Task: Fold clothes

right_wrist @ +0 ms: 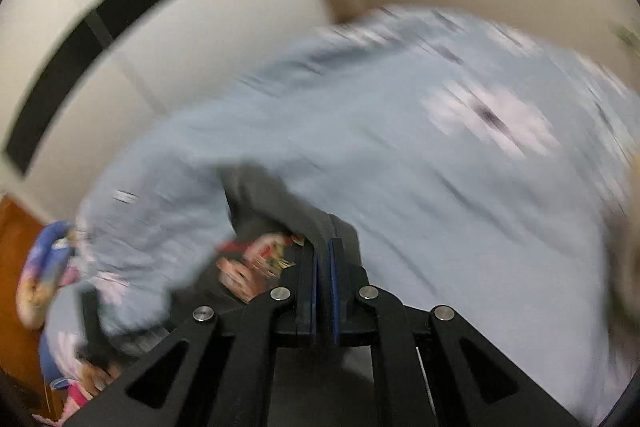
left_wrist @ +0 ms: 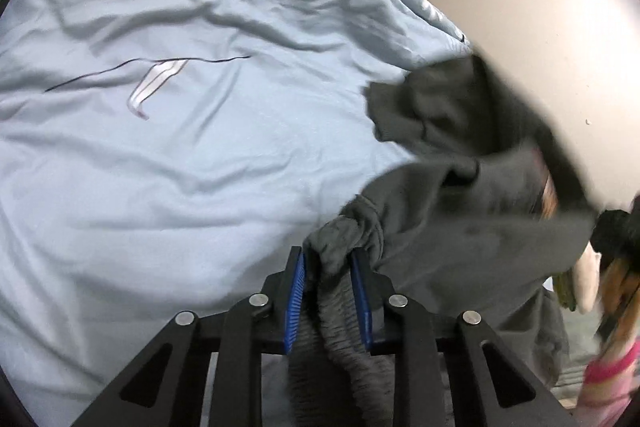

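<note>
The left gripper (left_wrist: 329, 259) clamps a bunched edge of the dark grey garment (left_wrist: 472, 211), lifted above the pale blue bedsheet (left_wrist: 180, 155). The right gripper (right_wrist: 323, 247) pinches another part of it, jaws nearly together. Its printed graphic is too blurred to read.

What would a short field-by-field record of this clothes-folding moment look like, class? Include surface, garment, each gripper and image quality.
surface: light blue bedsheet, wrinkled
garment: dark grey garment, bunched, stretched between both grippers
left gripper: shut on the garment's gathered edge
right gripper: shut on a thin fold of the garment
image quality: left wrist view mostly sharp; right wrist view heavily motion-blurred
</note>
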